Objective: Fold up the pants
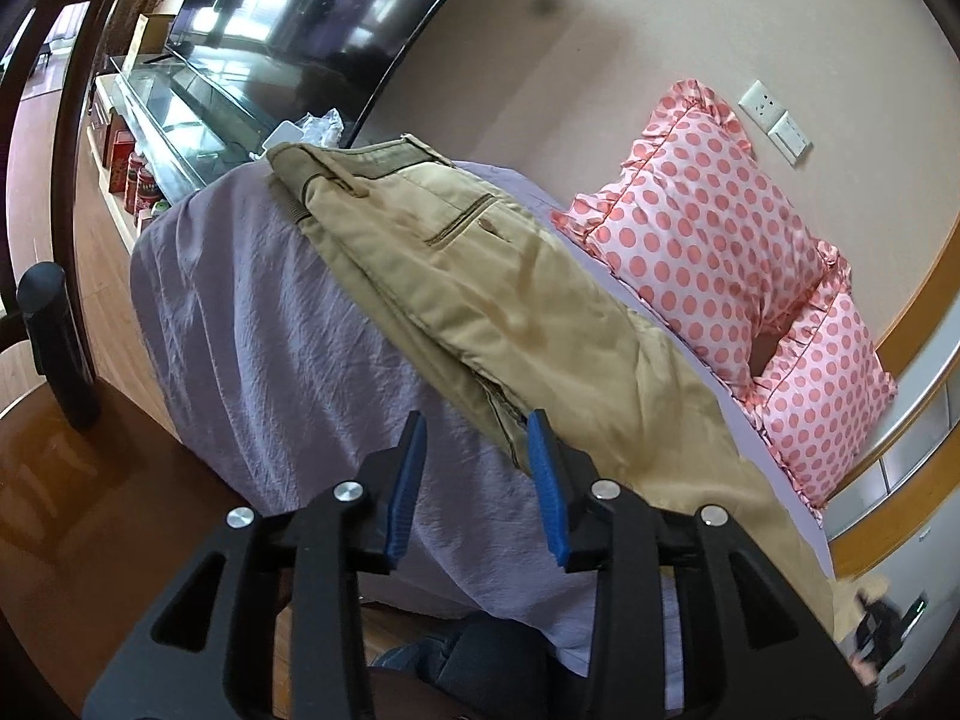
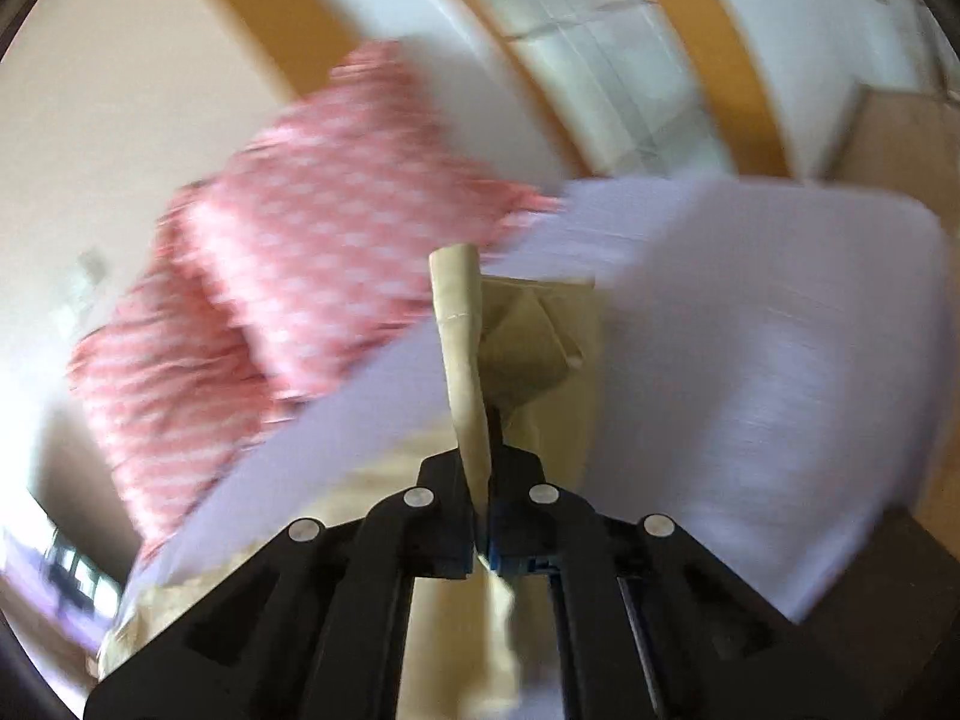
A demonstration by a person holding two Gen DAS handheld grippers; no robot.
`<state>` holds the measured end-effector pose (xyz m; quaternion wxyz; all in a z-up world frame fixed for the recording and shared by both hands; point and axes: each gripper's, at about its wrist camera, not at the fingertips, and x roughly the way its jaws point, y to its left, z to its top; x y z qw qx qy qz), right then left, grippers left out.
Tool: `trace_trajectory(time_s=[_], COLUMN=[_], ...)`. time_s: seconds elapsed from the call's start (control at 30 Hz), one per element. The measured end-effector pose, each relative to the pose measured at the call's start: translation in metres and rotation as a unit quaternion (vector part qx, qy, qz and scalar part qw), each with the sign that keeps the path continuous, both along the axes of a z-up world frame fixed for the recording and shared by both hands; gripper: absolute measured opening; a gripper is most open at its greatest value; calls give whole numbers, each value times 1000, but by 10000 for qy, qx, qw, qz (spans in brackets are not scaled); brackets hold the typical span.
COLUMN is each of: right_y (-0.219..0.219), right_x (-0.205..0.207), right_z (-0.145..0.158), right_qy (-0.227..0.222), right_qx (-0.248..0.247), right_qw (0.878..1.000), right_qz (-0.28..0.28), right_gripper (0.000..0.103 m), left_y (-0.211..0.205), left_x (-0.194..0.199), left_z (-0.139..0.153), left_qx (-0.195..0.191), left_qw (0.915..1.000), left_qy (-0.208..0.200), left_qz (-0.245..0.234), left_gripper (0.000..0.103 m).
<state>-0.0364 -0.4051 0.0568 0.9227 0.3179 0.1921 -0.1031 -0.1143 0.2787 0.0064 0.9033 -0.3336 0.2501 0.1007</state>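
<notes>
Khaki pants lie folded lengthwise on a lavender bedsheet, waistband at the far end, back pocket up, legs running toward the lower right. My left gripper is open, its blue pads just at the near edge of the pants' crotch area, holding nothing. In the blurred right wrist view my right gripper is shut on the hem end of a pants leg, which stands up between the fingers above the sheet. The right gripper also shows at the left wrist view's lower right edge.
Two pink polka-dot pillows lie beyond the pants against the wall. A dark wooden bed frame and a black post stand at left. A TV and glass stand sit at the back left.
</notes>
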Motion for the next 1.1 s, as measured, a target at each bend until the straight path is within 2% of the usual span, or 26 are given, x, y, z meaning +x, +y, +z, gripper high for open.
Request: trace_trajectory(time_s=[0.1, 0.17, 0.2, 0.23, 0.3, 0.33, 0.37, 0.4, 0.43, 0.5, 0.53, 0.6, 0.73, 0.83, 0.97, 1.1], right_y=[72, 146, 172, 203, 279, 310, 326, 339, 343, 336, 326, 314, 298, 299, 304, 306], right_x=[28, 48, 53, 59, 66, 66, 63, 60, 56, 48, 44, 42, 41, 49, 49, 47], right_z=[37, 50, 51, 49, 28, 15, 6, -4, -6, -3, 2, 12, 14, 6, -2, -3], right_qy=[-368, -458, -414, -318, 193, 544, 728, 893, 922, 736, 583, 369, 418, 584, 684, 671], right_qx=[-253, -436, -514, -614, -922, -1231, -1388, -1494, -1523, -1370, -1239, -1097, -824, -622, -557, -520], right_qw=[9917, 9701, 9600, 9457, 8983, 8750, 8616, 8490, 8469, 8524, 8596, 8704, 8855, 8871, 8832, 8813], right_qz=[1203, 2345, 2722, 3175, 4292, 4650, 4829, 4989, 5011, 4993, 4922, 4786, 4553, 4537, 4606, 4649], right_gripper=[3, 3, 3, 3, 3, 4, 7, 16, 24, 73, 80, 82, 82, 82, 82, 82], left_y=[-3, -7, -8, -10, -12, -14, -15, -18, -20, -24, -26, -29, -30, -32, -25, -10], left_x=[-3, -5, -6, -8, -9, -8, -8, -7, -7, -3, 0, 8, 21, 32, 47, 56], left_z=[0, 1, 1, 1, 1, 1, 1, 1, 2, 2, 1, -2, -10, -11, -3, -5], left_qx=[19, 63, 77, 88, 96, 101, 112, 148, 182, 230, 210, 187, 0, -73, 62, -148], left_qw=[10000, 9999, 9999, 9998, 9996, 9993, 9991, 9985, 9981, 9969, 9963, 9959, 9962, 9965, 9983, 9992], left_qy=[-75, -124, -137, -156, -175, -176, -172, -185, -194, -257, -279, -236, -175, -119, -16, 99], left_qz=[-29, -45, -54, -77, -206, -323, -384, -494, -551, -709, -788, -848, -854, -827, -571, -344], left_gripper=[42, 47, 51, 55, 61, 66, 68, 71, 75, 79, 79, 80, 80, 80, 80, 79])
